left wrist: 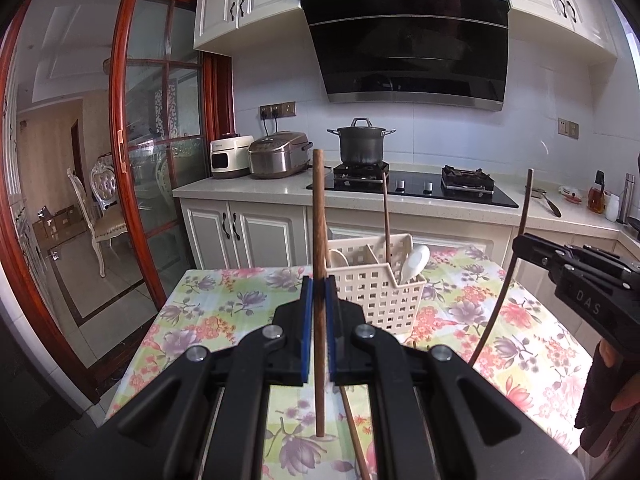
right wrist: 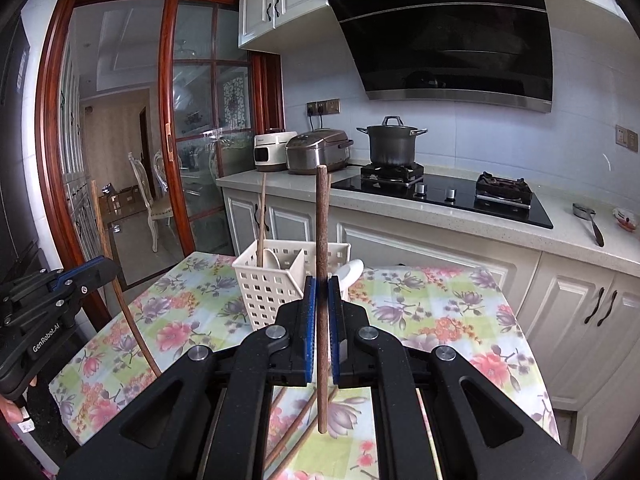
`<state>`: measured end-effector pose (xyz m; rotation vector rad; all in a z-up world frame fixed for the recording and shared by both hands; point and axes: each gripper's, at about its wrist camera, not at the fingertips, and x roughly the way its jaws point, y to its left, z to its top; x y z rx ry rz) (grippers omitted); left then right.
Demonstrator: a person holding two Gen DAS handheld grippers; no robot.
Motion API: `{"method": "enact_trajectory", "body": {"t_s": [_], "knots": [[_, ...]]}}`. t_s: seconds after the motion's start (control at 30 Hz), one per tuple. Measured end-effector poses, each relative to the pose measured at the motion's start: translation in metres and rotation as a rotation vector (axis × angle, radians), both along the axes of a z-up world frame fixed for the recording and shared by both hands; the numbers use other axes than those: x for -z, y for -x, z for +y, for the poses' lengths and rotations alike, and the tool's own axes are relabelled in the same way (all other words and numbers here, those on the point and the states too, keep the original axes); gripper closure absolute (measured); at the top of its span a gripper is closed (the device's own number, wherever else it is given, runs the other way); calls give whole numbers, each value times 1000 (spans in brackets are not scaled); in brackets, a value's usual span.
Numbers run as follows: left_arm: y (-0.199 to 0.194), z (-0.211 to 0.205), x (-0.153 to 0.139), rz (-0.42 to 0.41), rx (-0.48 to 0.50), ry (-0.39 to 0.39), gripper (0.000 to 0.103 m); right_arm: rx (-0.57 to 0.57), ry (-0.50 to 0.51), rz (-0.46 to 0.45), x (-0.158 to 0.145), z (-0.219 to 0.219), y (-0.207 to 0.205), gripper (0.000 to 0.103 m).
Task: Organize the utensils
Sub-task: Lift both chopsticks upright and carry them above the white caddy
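Note:
My left gripper (left wrist: 319,286) is shut on a brown wooden chopstick (left wrist: 318,216), held upright above the floral tablecloth. My right gripper (right wrist: 322,288) is shut on a second wooden chopstick (right wrist: 322,224), also upright. Each gripper shows in the other's view, the right gripper (left wrist: 532,246) at the right edge and the left gripper (right wrist: 100,272) at the left edge. A cream slotted utensil basket (left wrist: 376,284) stands on the table just beyond both grippers; it also shows in the right wrist view (right wrist: 272,284). It holds a chopstick (left wrist: 386,216) and white spoons (left wrist: 416,262).
More chopsticks (right wrist: 296,428) lie on the table (left wrist: 208,320) under the grippers. Behind the table are white cabinets (left wrist: 240,232), a counter with a rice cooker (left wrist: 278,154), a pot (left wrist: 362,142) on the black hob, and a range hood. A glass sliding door (left wrist: 156,140) is at left.

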<state>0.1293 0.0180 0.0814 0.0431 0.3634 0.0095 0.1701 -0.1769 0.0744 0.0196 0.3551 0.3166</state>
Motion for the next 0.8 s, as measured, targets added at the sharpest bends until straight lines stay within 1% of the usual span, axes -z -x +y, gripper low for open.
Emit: {"method": "enact_trajectory", "body": {"t_s": [0.2,0.4,0.53,0.8], "knots": [[-24,2,-17,7,29,27,97,-9,-13,-3,-15,6,-27,97],[-50,6,-43,1,48,49,97,-8,-27,6,-31,8,-56,97],[-67,6,-58,-15,48,53,97,-15,-47,11,-44,10,-74,97],[-102,1,-99,-51,62,61,97,-20,-39,-22,-77,19,-100,97]]}}
